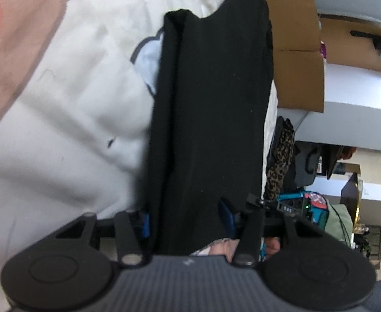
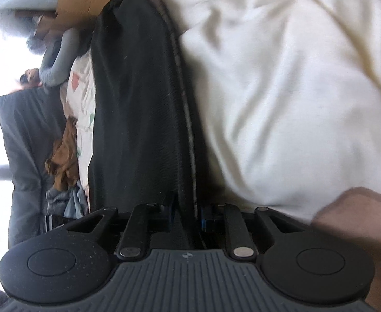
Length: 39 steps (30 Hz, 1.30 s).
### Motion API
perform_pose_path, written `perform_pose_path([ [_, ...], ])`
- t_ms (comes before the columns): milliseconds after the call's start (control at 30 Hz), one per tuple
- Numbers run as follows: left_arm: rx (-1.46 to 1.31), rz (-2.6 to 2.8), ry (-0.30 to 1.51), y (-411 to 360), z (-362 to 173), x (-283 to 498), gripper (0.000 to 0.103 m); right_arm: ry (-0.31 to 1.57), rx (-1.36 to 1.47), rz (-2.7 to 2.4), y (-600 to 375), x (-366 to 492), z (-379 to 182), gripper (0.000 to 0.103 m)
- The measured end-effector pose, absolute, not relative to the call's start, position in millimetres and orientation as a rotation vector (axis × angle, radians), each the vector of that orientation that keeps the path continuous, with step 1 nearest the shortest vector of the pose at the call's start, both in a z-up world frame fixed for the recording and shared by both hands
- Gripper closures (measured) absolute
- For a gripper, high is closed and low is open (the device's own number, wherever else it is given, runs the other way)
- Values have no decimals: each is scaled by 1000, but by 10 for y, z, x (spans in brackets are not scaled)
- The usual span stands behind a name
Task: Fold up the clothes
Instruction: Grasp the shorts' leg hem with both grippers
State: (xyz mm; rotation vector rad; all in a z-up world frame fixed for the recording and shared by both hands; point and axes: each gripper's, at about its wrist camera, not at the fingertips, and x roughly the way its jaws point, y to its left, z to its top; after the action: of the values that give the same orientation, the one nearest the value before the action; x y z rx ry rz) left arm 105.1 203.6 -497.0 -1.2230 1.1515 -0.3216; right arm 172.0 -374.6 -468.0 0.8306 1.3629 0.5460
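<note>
Mid-fold: left gripper (image 1: 185, 221) and right gripper (image 2: 186, 214) fingers both gripping black garment (image 1: 211, 104) above white bedding (image 1: 60, 109); next, lowering it flat, then releasing

White rumpled bedding (image 2: 281, 83) lying underneath, cardboard box (image 1: 294, 52) standing at the bed's edge, leopard-print fabric (image 1: 278, 166) hanging beside it, what looks like brown cloth (image 2: 63, 161) bunching nearby
</note>
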Motion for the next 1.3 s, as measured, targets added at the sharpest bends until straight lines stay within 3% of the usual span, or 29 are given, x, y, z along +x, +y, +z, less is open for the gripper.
perform_pose_path([
  [133,-1266,-304,1138,2037,-5034,1066,61,1353,894,551,-3798,1683,-4741,79],
  [200,-1281,-283,1137,2040,-5063,1061,72,1339,916,553,-3822,1649,-4776,79],
  [267,-1286,-258,1146,2021,-5099,1053,91,1335,919,549,-3805,1648,-4791,81],
  [367,-1297,-235,1133,2002,-5105,1021,95,1347,909,536,-3770,1680,-4783,98],
  [1033,-1262,-253,1074,2035,-4156,832,98,1319,798,512,-3772,1552,-3936,101],
  [1300,-1231,-205,1123,1963,-4025,523,98,1342,796,515,-3765,1230,-3755,101],
])
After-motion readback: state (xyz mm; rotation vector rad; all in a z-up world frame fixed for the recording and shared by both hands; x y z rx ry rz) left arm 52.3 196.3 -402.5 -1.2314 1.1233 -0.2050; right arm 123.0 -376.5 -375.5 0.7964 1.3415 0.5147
